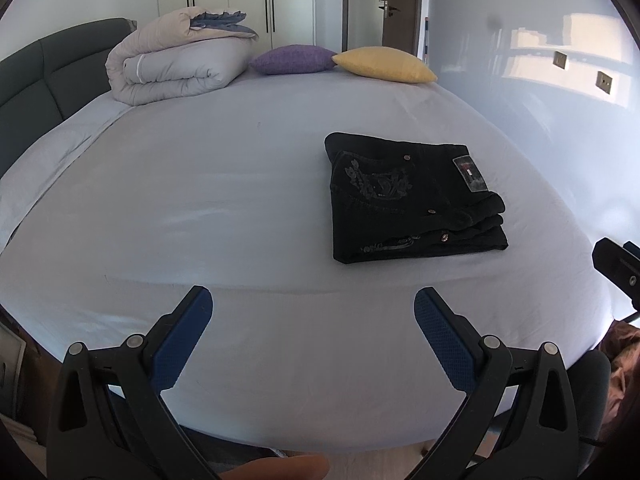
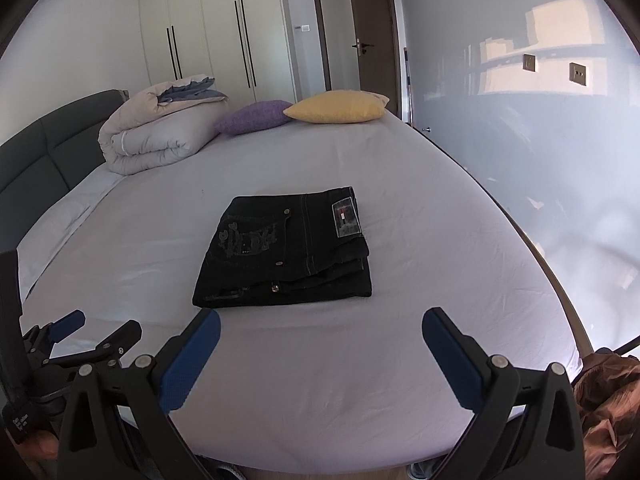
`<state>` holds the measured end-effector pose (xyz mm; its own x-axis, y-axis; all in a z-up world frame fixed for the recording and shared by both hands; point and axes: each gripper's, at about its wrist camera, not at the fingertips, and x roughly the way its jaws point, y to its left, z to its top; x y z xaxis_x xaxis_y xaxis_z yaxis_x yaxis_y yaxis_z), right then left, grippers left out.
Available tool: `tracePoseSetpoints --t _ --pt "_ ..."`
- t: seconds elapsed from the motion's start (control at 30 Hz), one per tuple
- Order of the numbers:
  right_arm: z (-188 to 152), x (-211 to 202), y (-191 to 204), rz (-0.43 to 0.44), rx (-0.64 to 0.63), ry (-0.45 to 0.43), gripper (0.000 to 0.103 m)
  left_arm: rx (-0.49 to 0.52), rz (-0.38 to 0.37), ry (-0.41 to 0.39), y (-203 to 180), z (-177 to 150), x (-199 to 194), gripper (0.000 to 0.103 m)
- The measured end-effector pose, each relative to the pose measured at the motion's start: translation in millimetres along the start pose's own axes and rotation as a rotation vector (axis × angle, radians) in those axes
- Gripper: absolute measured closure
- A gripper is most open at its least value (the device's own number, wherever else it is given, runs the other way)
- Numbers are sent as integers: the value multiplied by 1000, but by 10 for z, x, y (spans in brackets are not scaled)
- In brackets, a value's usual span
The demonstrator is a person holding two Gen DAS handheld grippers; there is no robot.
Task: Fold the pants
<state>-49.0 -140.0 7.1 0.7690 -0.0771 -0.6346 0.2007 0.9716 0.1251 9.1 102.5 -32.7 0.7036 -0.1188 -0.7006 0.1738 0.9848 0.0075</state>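
The black pants point(image 1: 412, 200) lie folded into a compact rectangle on the pale bed sheet point(image 1: 240, 200), with a patch label on top. In the right wrist view the pants point(image 2: 286, 248) sit just ahead of my right gripper point(image 2: 322, 332), which is open and empty, hovering near the bed's front edge. My left gripper point(image 1: 314, 308) is open and empty, to the left of the pants and apart from them. The left gripper also shows at the lower left of the right wrist view point(image 2: 96, 328). Part of the right gripper shows at the right edge of the left wrist view point(image 1: 618, 268).
A rolled duvet point(image 1: 180, 64), a purple cushion point(image 1: 294, 59) and a yellow cushion point(image 1: 386, 65) lie at the far side of the bed. A dark headboard point(image 1: 44, 80) runs along the left. A brown garment point(image 2: 608, 400) lies off the bed's right corner. A wall stands to the right.
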Motion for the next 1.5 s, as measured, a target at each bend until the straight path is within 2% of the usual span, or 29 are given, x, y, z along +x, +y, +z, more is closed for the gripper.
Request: tracePoseSetpoints --t 0.73,1.5 --pt "-73 102 52 2 -8 55 0 -11 3 1 20 -18 54 0" --pt "-118 137 76 6 -6 65 0 -11 4 0 13 -23 65 0"
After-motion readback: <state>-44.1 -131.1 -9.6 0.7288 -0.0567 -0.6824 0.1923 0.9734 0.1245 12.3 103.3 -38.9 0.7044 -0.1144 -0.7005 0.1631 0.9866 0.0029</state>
